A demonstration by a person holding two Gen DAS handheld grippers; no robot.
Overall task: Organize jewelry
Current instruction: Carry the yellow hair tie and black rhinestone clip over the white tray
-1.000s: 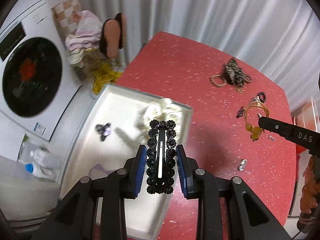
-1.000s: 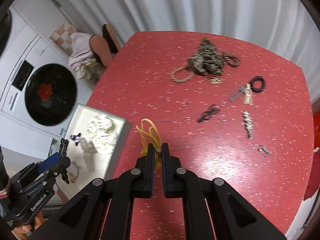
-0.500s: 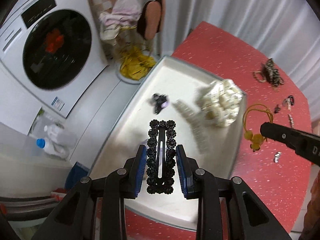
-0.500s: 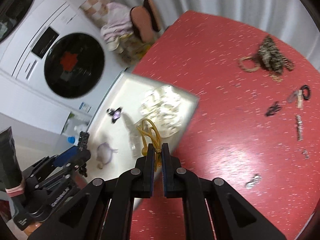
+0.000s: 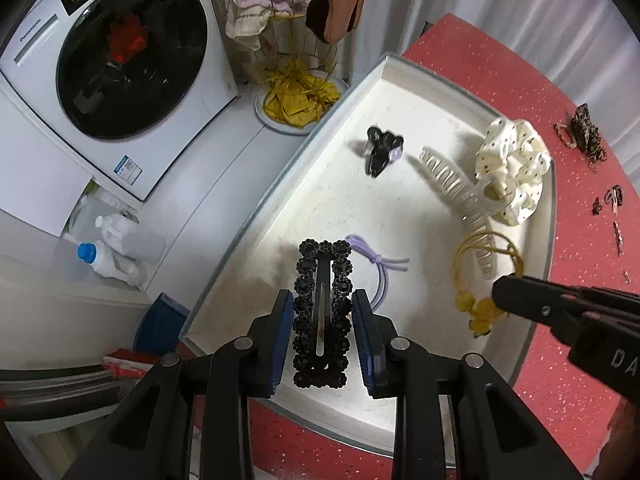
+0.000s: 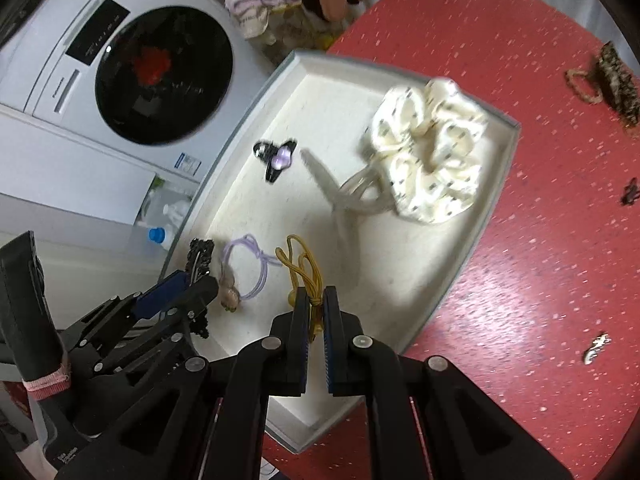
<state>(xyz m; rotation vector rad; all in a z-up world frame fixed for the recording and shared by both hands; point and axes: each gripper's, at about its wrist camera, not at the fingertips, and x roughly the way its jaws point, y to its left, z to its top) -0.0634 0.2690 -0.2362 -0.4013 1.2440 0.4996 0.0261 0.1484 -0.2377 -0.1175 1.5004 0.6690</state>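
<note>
My left gripper is shut on a black beaded hair clip and holds it over the near end of the white tray. My right gripper is shut on a yellow hair tie over the same tray; it shows in the left wrist view too. In the tray lie a cream scrunchie, a cream claw clip, a small black and purple clip and a lilac hair tie.
The tray sits at the edge of a red table. More jewelry lies on the table: a brown chain pile, a small dark piece and a silver piece. A washing machine and bottles stand beyond the edge.
Both grippers moved further over the tray and lower toward it, each still holding its item. The right gripper's jaws look slightly wider apart around the yellow tie.
</note>
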